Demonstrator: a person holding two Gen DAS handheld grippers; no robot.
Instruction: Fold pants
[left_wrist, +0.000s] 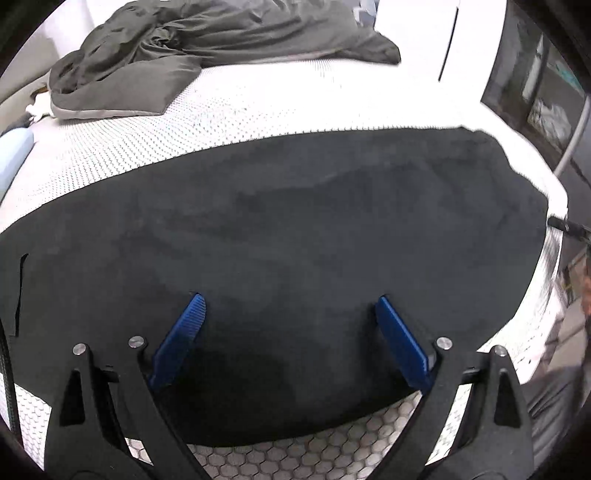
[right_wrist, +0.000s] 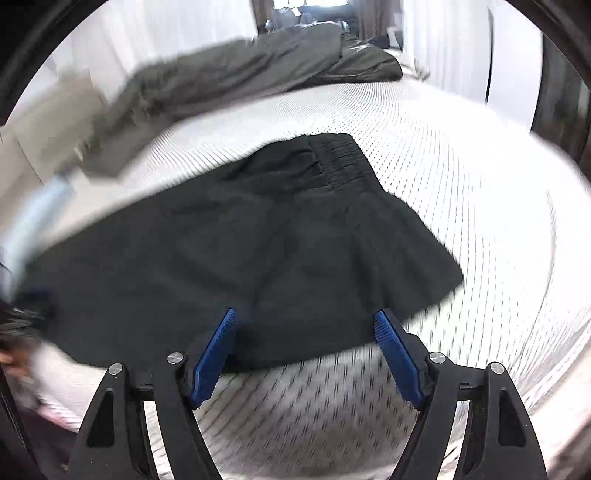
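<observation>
Black pants (left_wrist: 295, 229) lie spread flat across the near part of a white mattress (left_wrist: 229, 110). In the left wrist view my left gripper (left_wrist: 290, 301) hovers over the pants' near edge, its blue pads (left_wrist: 177, 343) wide apart with nothing between them. The right wrist view is blurred. It shows the pants (right_wrist: 258, 240) from one end, with the gathered elastic waistband (right_wrist: 343, 166) at the far side. My right gripper (right_wrist: 306, 317) stands open above the pants' near hem, and only cloth lying flat shows behind its pads (right_wrist: 399, 358).
A crumpled dark grey blanket (left_wrist: 207, 48) lies at the far end of the mattress. A pale blue object (left_wrist: 14, 155) sits at the left edge. The mattress's right edge (left_wrist: 554, 206) drops toward dark furniture. Bare mattress (right_wrist: 461, 184) shows right of the pants.
</observation>
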